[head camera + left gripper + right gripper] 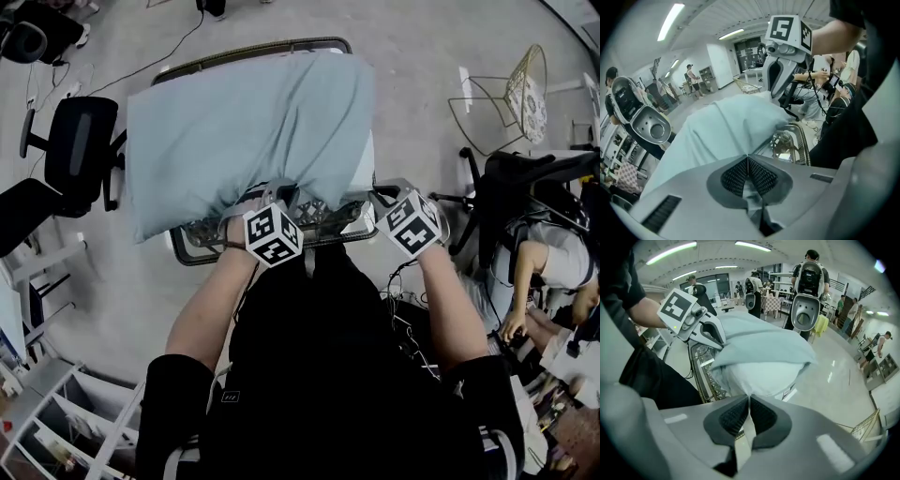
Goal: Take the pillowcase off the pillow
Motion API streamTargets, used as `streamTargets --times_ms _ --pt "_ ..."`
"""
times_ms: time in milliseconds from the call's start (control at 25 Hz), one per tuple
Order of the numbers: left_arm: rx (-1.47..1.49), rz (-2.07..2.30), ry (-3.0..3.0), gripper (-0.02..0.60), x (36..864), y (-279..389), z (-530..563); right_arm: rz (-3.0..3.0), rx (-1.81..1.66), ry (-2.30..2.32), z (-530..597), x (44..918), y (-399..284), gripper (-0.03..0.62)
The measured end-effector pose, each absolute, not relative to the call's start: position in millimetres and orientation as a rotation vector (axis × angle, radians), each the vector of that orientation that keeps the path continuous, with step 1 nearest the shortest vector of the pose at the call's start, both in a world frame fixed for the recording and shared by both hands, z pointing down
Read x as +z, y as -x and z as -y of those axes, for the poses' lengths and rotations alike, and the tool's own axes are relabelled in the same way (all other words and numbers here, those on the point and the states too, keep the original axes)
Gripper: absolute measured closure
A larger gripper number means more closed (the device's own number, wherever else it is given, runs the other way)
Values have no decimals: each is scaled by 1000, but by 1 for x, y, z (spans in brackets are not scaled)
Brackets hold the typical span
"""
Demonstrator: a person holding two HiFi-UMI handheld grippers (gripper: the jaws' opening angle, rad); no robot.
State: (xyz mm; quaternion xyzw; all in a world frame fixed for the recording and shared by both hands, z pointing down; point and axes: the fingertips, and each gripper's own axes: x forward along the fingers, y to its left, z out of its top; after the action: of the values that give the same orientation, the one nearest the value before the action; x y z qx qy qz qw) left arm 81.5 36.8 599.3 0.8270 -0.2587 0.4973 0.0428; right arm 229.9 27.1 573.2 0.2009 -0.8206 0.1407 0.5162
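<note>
At left tool (748, 157) pads: blue pillowcase (726, 126) is clenched | right tool (749, 397): clenched on white pillow (759, 373), bared at the open end | pillow, mostly cased, is laid on wire rack (202, 251) | both tools are held at its near edge

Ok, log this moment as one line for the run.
left gripper: shut on pillowcase | right gripper: shut on pillowcase | pillow: in pillowcase, on wire rack
</note>
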Motion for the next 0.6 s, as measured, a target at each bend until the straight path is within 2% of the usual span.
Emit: streamTargets --times_ms 240,320,360,440,600 --pt "1522 810 -2483 575 604 -56 -40 1995 351 -506 -36 575 -230 568" --pt "1493 810 -2491 574 602 -61 -43 1996 370 -517 -42 579 -236 540" --pt "1457 806 -2486 574 602 -64 -45 1988 391 -524 -45 583 -240 502" --pt "1388 798 -2465 574 605 -68 -50 1967 452 -532 -51 594 -248 331" --pt "1339 821 -2465 574 609 -74 -55 1933 562 -477 -62 630 -243 261"
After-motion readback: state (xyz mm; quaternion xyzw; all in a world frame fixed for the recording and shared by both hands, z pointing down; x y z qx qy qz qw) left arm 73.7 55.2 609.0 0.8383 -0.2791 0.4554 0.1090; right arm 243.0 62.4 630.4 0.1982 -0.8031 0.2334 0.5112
